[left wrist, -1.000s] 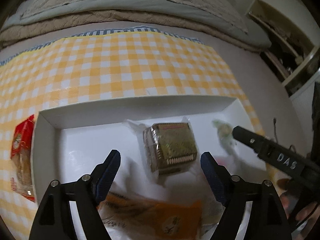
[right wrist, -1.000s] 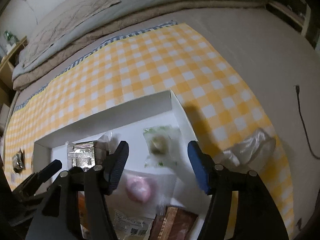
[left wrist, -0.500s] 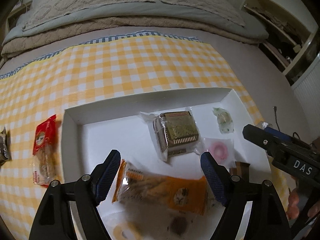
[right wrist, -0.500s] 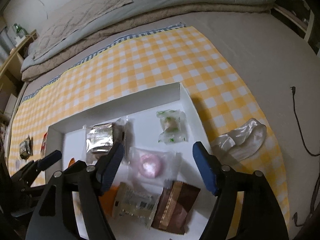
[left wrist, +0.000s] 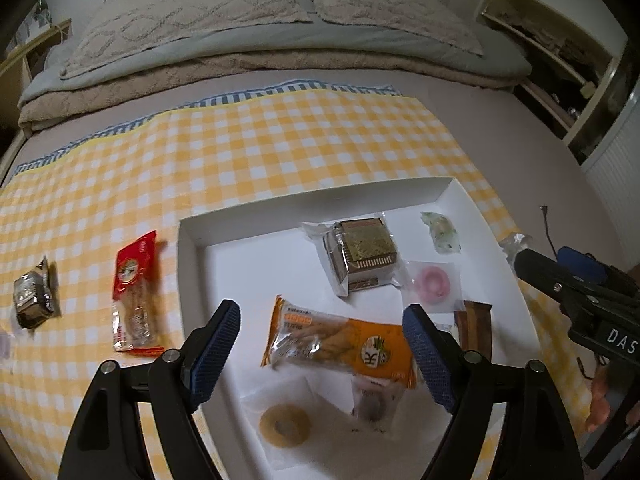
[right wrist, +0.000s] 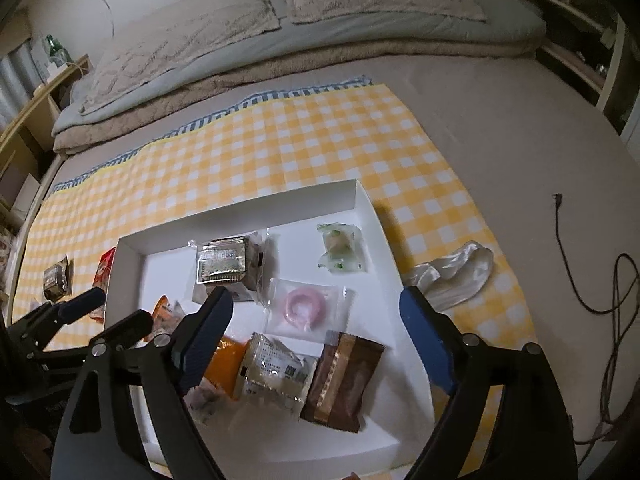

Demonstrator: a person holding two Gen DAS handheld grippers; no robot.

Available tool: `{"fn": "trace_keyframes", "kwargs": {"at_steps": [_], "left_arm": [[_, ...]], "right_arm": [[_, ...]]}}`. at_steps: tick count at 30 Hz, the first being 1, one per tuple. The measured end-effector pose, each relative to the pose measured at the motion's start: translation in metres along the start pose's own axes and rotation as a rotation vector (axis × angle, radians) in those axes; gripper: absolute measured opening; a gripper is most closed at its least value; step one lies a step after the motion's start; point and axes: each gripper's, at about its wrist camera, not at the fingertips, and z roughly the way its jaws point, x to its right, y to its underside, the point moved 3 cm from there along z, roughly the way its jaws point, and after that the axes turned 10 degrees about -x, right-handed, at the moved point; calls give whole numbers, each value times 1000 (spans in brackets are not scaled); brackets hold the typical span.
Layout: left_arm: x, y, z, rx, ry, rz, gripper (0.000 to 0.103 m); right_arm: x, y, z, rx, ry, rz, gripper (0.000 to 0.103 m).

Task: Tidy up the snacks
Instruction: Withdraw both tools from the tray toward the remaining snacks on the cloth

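On the yellow-and-white checked cloth (left wrist: 280,148), two snacks are left outside the shallow white cardboard tray (left wrist: 188,280): a small dark foil-wrapped packet (left wrist: 32,300) at far left and, just beside the tray's left wall, a long red-topped clear packet (left wrist: 134,292). The step in hand is judged to be fetching these last strays, and it would best be done by lowering the fingers squarely over the red-topped packet's narrow width, so that the slippery film is pinched rather than pushed across the cloth.

Inside the tray, an orange plastic-wrapped pastry (left wrist: 340,348), a tan ring biscuit in clear film (left wrist: 284,426), a square gold-foil cake in a clear wrapper (left wrist: 362,254), a pink ring sweet in clear film (left wrist: 432,282), a green-and-white wrapped sweet (left wrist: 440,232) and a brown-and-gold sachet (right wrist: 342,382) are seen lying loose and apart.

The left gripper (left wrist: 320,348) is held above the tray, its blue-padded fingers (left wrist: 216,344) spread wide and opening further; nothing is pinched or touched. The right gripper (right wrist: 316,336) is likewise raised over the tray's right half, its blue fingers (right wrist: 424,340) parting, with nothing held. A crumpled clear plastic bag (right wrist: 452,276) is seen on the cloth beside the tray's right wall.
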Motion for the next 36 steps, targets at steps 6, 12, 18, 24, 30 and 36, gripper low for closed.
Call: {"fn": "trace_keyframes", "kwargs": {"at_steps": [6, 12, 18, 24, 30, 36], "left_arm": [[-1, 13, -26, 10, -10, 14, 103], [-7, 24, -50, 30, -21, 21, 103], [-20, 34, -74, 56, -47, 9, 103], [-43, 45, -97, 75, -59, -3, 103], [-77, 62, -130, 114, -71, -31, 103], [-115, 84, -167, 161, -87, -57, 103]], "right_arm": [[-1, 12, -18, 23, 19, -9, 103], [-4, 20, -34, 45, 21, -8, 103], [-12, 25, -46, 65, 31, -31, 103], [-28, 30, -58, 93, 26, -59, 103], [-54, 33, -65, 116, 17, -91, 103], [-92, 32, -69, 135, -32, -111, 103]]}}
